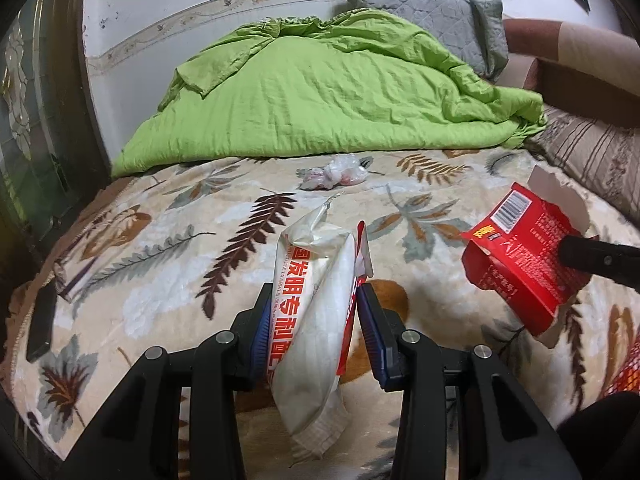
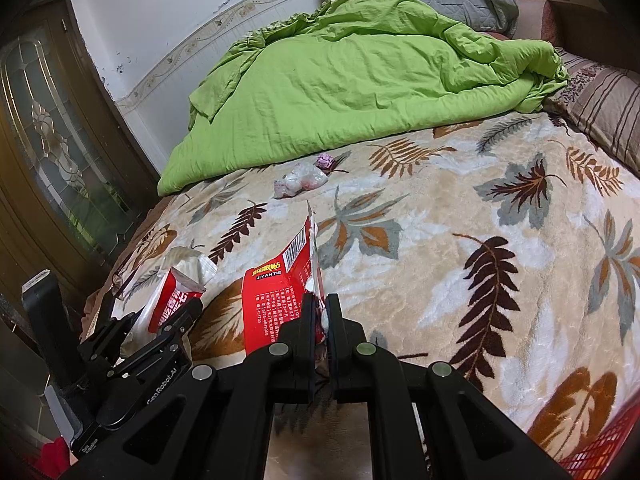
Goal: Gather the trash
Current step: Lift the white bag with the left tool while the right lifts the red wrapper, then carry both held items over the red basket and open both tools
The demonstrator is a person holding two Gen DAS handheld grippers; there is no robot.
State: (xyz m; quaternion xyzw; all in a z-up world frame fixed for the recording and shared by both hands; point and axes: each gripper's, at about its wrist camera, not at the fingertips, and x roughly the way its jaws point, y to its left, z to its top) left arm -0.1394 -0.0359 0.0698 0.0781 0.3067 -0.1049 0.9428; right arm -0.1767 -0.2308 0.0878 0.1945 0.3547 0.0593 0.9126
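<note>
My left gripper (image 1: 314, 300) is shut on a white snack bag with red lettering (image 1: 316, 280), held upright above the leaf-patterned blanket (image 1: 160, 240). It also shows at the left of the right wrist view (image 2: 176, 292). My right gripper (image 2: 320, 312) is shut on the torn edge of a flattened red carton (image 2: 276, 292), which also shows in the left wrist view (image 1: 524, 256). A crumpled clear plastic wrapper (image 1: 336, 172) lies on the blanket near the green duvet; it shows in the right wrist view (image 2: 300, 180) with a small purple wad (image 2: 325, 160) behind it.
A green duvet (image 1: 328, 92) covers the far half of the bed. Grey pillow (image 1: 432, 12) and striped cushion (image 1: 592, 156) lie at the far right. A dark phone (image 1: 42, 320) lies at the bed's left edge. A red mesh basket (image 2: 600, 452) is at bottom right. A wooden door (image 2: 48, 140) stands left.
</note>
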